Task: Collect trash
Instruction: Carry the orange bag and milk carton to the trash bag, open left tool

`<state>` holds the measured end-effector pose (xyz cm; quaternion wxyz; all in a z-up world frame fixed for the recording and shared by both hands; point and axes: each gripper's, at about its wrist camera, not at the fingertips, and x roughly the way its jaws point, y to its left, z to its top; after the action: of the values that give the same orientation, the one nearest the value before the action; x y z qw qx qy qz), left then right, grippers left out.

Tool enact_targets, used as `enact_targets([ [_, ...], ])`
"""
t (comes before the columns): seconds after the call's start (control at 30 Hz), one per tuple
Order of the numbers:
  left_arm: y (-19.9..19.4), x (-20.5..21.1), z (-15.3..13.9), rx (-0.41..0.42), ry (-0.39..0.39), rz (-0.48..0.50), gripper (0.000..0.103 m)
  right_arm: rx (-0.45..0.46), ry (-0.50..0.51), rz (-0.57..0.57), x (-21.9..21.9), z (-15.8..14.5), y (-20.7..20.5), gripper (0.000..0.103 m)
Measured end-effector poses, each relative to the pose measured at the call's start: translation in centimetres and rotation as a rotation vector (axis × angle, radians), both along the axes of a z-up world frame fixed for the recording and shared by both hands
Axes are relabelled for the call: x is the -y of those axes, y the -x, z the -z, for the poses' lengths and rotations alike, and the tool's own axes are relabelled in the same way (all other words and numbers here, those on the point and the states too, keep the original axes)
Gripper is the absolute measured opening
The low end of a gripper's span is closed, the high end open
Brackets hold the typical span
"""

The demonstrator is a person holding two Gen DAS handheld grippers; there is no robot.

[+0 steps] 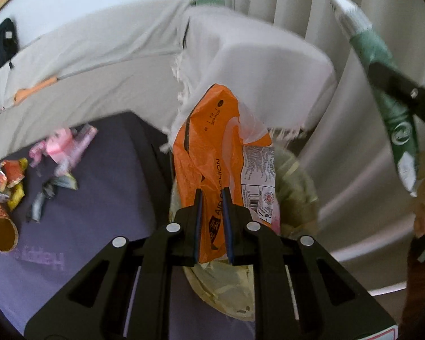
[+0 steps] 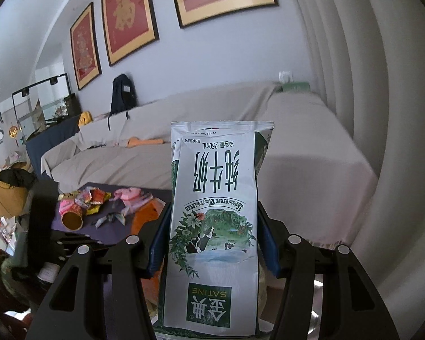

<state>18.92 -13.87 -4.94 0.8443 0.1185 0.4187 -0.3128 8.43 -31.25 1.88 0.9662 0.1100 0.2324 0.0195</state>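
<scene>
Step in hand: transport of collected trash to the bin. The left gripper has its jaws nearly pressed together, pinching an orange plastic bag. The bag hangs directly above a bin lined with a yellowish bag, which sits beside the right-hand edge of the purple worktop. The right gripper has its jaws spread wide and clamped on the two sides of a milk carton, held upside down with its print inverted.

Next move, as judged: lower the orange plastic bag until it sits inside the bin mouth, then part the left jaws. The milk carton follows; it calls for a clear path over the bin and a release only when the carton is above the liner. Risk: the light bag may cling to a pad or catch the rim.

View differences:
- The left wrist view shows the bin and its liner at 6 o'clock, and the milk carton edge-on at 2 o'clock. The right wrist view hides the bin almost entirely behind the carton.
- The right wrist view shows the carton face, the sofa at 12 o'clock and framed pictures at 11 o'clock.
- Both views show remaining trash on the worktop: crumpled wrappers and a cardboard tube, at 9 o'clock.
</scene>
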Motion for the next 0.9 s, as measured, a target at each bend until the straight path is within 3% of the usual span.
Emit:
enact_targets([
  [0.2,-1.1,1.1,3.6,-0.108,0.037,0.030,0.015,-0.050,-0.015,0.007,0.2,2.2,-1.5,0.053],
  [0.43,-0.9,1.7,4.9,-0.143,0.073,0.081,0.015,-0.080,-0.050,-0.007,-0.4,3.6,-3.3,0.053],
  [0.47,-1.1,1.5,4.9,-0.154,0.090,0.076,0.016,-0.090,-0.051,-0.016,-0.6,4.1,-3.6,0.053],
  [0.57,-2.2,-0.3,4.0,-0.198,0.165,0.040,0.035,-0.121,-0.046,-0.040,-1.8,5.2,-4.5,0.053],
  [0.6,-2.5,-0.9,3.6,-0.193,0.178,0.027,0.037,-0.131,-0.047,-0.048,-2.3,5.6,-4.7,0.053],
  [0.77,-3.0,-4.4,0.9,-0.111,0.185,-0.074,0.042,-0.219,-0.030,-0.086,-5.2,9.0,-6.7,0.053],
  [0.9,-3.2,-7.4,0.2,-0.124,0.225,-0.130,0.043,-0.366,0.005,-0.095,-7.1,13.4,-9.1,0.053],
])
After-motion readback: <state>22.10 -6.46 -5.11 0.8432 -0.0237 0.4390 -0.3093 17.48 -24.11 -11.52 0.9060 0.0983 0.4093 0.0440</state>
